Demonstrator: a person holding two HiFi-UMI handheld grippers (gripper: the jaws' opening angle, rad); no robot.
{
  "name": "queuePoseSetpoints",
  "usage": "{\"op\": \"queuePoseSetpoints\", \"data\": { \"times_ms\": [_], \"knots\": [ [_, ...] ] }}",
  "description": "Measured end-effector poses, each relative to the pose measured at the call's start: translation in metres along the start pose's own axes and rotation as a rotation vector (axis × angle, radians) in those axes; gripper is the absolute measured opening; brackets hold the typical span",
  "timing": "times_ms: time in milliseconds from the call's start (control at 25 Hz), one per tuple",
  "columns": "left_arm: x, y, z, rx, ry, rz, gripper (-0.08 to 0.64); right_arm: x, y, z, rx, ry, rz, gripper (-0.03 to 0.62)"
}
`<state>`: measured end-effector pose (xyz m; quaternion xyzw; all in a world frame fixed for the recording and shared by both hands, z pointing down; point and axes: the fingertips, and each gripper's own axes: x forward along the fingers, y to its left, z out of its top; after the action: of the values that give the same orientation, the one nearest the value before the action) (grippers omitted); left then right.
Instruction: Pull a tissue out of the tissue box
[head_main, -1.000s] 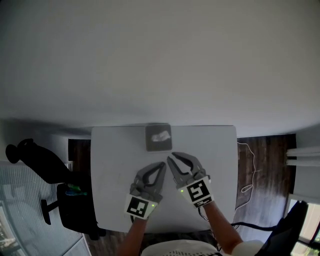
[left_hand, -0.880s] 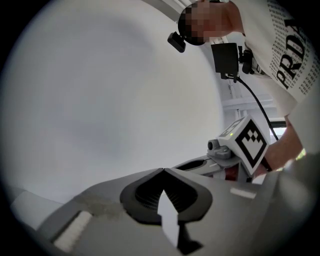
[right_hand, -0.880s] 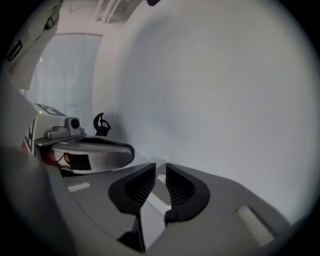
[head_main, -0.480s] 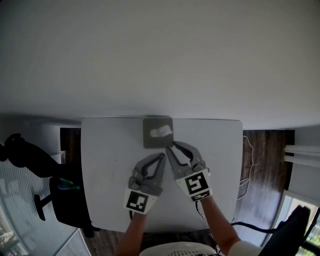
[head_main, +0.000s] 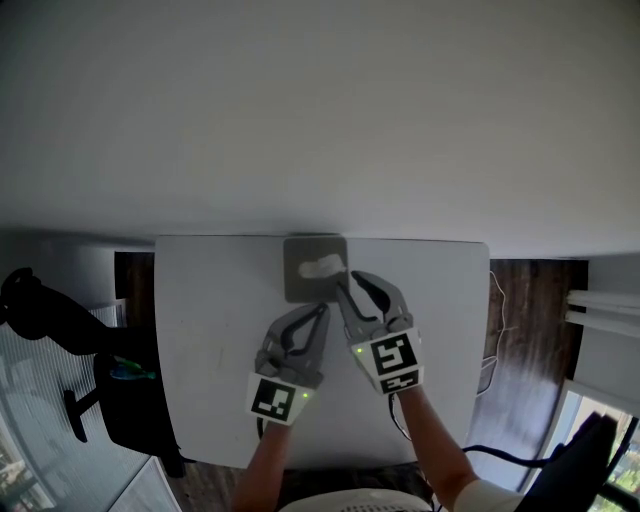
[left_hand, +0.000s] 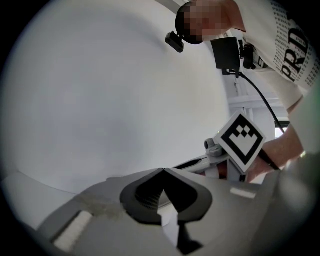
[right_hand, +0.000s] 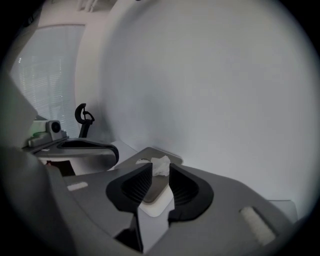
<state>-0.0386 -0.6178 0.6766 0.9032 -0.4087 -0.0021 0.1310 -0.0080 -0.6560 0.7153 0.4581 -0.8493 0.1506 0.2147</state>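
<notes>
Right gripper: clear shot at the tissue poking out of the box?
Likely yes: the right gripper, jaws just opened and empty, points at the tissue in the tissue box; nothing between.

In your head view, the right gripper (head_main: 355, 284) covers the near right corner of the tissue box (head_main: 298, 287). The tissue (head_main: 320, 267) shows only as a pale blob (too small for its folds to be read). Your forearms (head_main: 432, 452) run off the bottom edge and hide part of the desk's (head_main: 200, 330) near edge. In the right gripper view, the gripper's own fingers (right_hand: 135, 187) hide the near part of the box, and the left gripper (right_hand: 114, 151) is dim and half lost at the left. In the left gripper view, the right gripper's fingers are mostly hidden behind the left gripper's body.
</notes>
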Motion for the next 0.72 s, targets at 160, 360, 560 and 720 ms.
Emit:
{"op": "queuePoseSetpoints", "data": {
  "times_ms": [160,360,560,720],
  "knots": [
    [0.002,0.002,-0.007,-0.008,0.006,0.001,-0.009,0.01,0.001,-0.009,0.007,0.03,0.013,0.115],
    [0.0,0.005,-0.012,-0.022,0.01,0.008,-0.009,0.017,-0.001,-0.014,0.012,0.04,0.017,0.117],
    [-0.003,0.008,-0.014,-0.016,0.018,0.013,-0.009,0.023,0.0,-0.012,0.017,0.042,0.024,0.117],
    [-0.002,0.011,-0.016,-0.016,0.019,0.012,-0.009,0.026,-0.001,-0.011,0.005,0.04,0.018,0.114]
  ]
}}
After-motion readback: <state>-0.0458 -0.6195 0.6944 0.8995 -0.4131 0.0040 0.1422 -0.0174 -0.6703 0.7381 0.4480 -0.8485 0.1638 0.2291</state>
